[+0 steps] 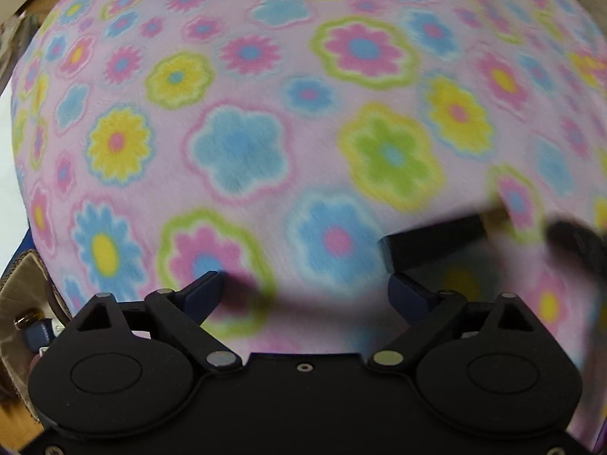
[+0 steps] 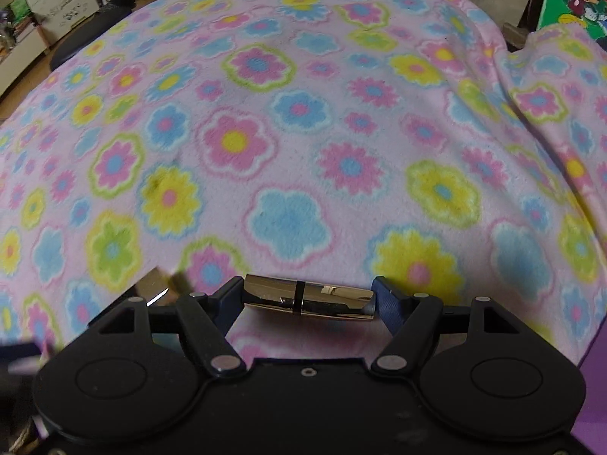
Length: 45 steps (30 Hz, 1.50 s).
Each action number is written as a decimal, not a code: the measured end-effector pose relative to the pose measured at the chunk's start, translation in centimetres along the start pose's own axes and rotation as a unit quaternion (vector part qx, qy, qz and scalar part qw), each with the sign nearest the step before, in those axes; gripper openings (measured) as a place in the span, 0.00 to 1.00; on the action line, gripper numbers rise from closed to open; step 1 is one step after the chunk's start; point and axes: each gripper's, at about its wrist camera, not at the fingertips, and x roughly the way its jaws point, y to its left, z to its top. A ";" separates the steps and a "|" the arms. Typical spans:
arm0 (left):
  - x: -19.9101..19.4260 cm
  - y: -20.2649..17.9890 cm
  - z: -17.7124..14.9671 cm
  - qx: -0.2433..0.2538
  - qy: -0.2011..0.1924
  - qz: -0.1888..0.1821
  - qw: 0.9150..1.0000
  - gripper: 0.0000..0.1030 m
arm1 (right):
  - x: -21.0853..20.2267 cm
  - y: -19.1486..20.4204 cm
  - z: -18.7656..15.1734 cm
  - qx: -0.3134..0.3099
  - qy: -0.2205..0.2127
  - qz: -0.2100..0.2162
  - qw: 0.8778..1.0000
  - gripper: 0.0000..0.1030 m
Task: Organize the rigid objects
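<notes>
My right gripper (image 2: 307, 299) clamps a gold tube (image 2: 307, 297) endwise; my left gripper (image 1: 305, 292) gapes empty over the flowered blanket (image 1: 265, 76).

The blanket (image 2: 303, 121) is pale pink fleece, patterned all over with flowers in blue, yellow, lime green and deeper pink. The tube (image 2: 307, 297) is shiny gold with a thin black band round its middle. Both claws are black, the right claw (image 2: 307, 303) with dark blue pads (image 2: 383, 295).
</notes>
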 end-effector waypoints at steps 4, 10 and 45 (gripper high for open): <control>-0.9 1.1 1.3 -0.038 -0.003 -0.006 0.999 0.85 | -0.3 -0.4 -0.6 -0.008 -0.004 0.005 1.000 0.70; -4.4 -2.5 -0.1 0.061 -0.047 -0.045 0.996 0.90 | -0.1 -1.6 -1.2 0.006 -0.008 0.013 1.000 0.70; -3.3 2.1 -1.8 0.010 -0.019 -0.050 0.999 0.75 | -3.0 1.3 -3.3 -0.026 -0.018 0.050 0.998 0.70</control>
